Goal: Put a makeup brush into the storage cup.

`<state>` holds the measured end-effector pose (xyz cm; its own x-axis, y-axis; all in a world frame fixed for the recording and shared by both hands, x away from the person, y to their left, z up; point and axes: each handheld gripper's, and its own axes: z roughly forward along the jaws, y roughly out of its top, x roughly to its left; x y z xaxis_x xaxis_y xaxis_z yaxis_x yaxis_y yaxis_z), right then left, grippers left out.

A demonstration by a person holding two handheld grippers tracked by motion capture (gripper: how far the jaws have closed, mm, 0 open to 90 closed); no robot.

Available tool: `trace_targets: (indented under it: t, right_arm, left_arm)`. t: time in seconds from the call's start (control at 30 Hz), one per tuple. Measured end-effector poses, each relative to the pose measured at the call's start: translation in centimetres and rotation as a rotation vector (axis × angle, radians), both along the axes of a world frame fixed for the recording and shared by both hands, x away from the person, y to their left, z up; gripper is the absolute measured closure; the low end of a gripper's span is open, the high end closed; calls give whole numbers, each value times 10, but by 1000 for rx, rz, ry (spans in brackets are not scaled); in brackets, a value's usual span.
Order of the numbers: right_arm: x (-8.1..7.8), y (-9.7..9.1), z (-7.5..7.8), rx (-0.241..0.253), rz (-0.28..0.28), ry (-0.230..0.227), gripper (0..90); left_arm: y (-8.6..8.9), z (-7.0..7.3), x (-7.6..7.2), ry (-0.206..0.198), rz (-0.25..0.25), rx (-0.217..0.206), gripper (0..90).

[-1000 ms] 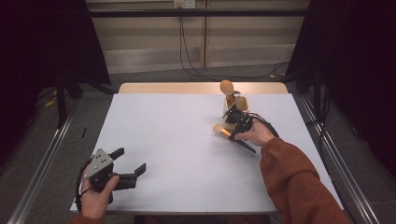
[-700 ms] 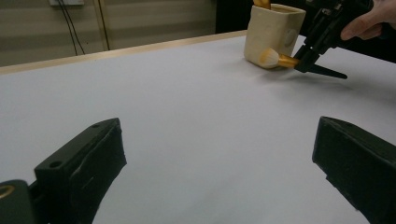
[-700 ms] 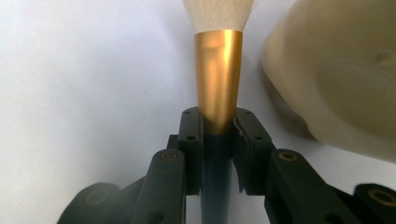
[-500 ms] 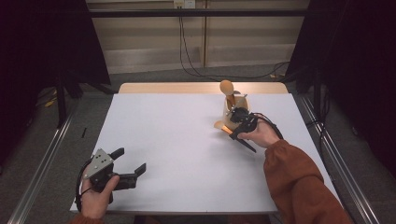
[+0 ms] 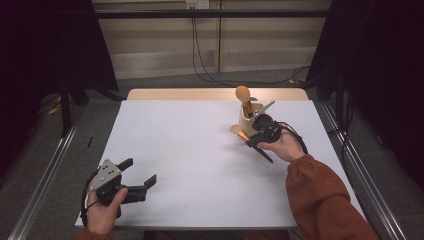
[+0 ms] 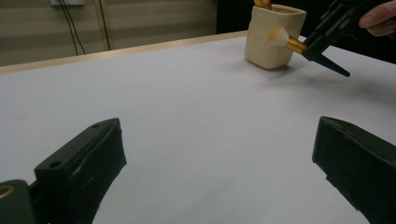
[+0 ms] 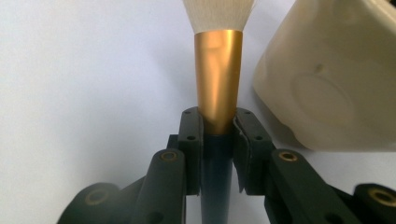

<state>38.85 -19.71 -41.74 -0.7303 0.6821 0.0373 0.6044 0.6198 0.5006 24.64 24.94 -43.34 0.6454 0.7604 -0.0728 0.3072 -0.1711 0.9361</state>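
1. Jaws of the right gripper (image 7: 218, 123) stood closed tight on a makeup brush (image 7: 218, 79), the pads clamped on the joint where the gold ferrule met the dark handle, as seen in the right gripper view.
2. White bristles fanned out above the ferrule, pointing away from the gripper, while the dark handle ran back down between the jaws.
3. Right beside the brush sat a cream-coloured holder cup (image 7: 336, 74), its rounded wall close to the ferrule; whether the two touched could not be told.
4. From the high view, the right gripper (image 5: 252, 134) hovered at the near side of the holder cup (image 5: 246, 121) on the far right part of the white table (image 5: 190, 150), the brush's dark handle tip slanting back toward the person's hand.
5. A wooden, round-headed utensil (image 5: 243, 96) stood upright in the cup.
6. At the near left corner of the table, the left gripper (image 5: 136, 176) was held with its jaws spread wide and nothing between them.
7. In the left gripper view, both black fingers (image 6: 81, 163) framed bare tabletop, with the brush (image 6: 286, 39) and cup (image 6: 273, 35) well beyond them.
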Motion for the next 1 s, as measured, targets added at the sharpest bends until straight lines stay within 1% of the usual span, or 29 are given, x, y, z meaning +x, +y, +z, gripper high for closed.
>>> trace_targets:
  t: [0.17, 0.33, 0.53, 0.67, 1.0]
  right_arm:
    - [-2, -4, -1, 30, -15, -25, 753]
    - [-6, -10, 1, 79, -36, -58, 753]
    - [-11, -13, 3, 118, -46, -97, 753]
    - [-15, -16, 4, 152, -66, -120, 753]
    - [-22, -24, 2, 217, -97, -156, 753]
  left_arm:
    - [1, 0, 0, -2, 2, 0, 22]
    - [0, 0, 0, -2, 3, -1, 22]
    - [0, 0, 0, -1, 2, -2, 23]
    - [0, 0, 0, -2, 4, -3, 22]
    - [0, 0, 1, 0, 8, -5, 23]
